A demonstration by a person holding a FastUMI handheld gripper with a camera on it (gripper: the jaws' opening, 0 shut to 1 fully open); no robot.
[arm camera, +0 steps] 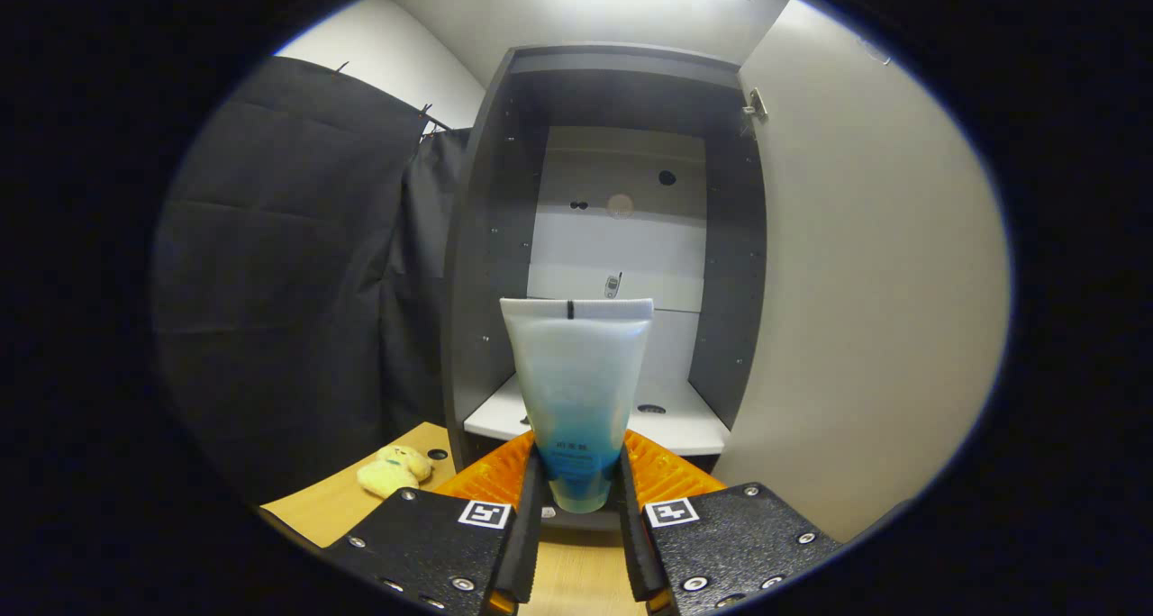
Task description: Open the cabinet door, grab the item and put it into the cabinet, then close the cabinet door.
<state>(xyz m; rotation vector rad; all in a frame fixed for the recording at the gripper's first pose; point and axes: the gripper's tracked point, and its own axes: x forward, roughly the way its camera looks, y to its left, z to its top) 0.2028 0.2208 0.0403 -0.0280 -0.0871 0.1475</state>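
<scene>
My gripper (576,481) is shut on a translucent squeeze tube (576,373) with a blue lower part. The tube stands upright between the fingers, crimped end up. Straight ahead the dark grey cabinet (486,238) stands open. Its pale door (865,310) is swung out to the right of the fingers, with a hinge near its top corner. The cabinet's white bottom shelf (685,422) lies just beyond the fingertips and behind the tube. The tube hides the middle of the shelf.
A small yellow plush toy (394,470) lies on the wooden table (333,508) left of the fingers. Black cloth hangs to the left of the cabinet. The cabinet's back panel is light with a few holes in it.
</scene>
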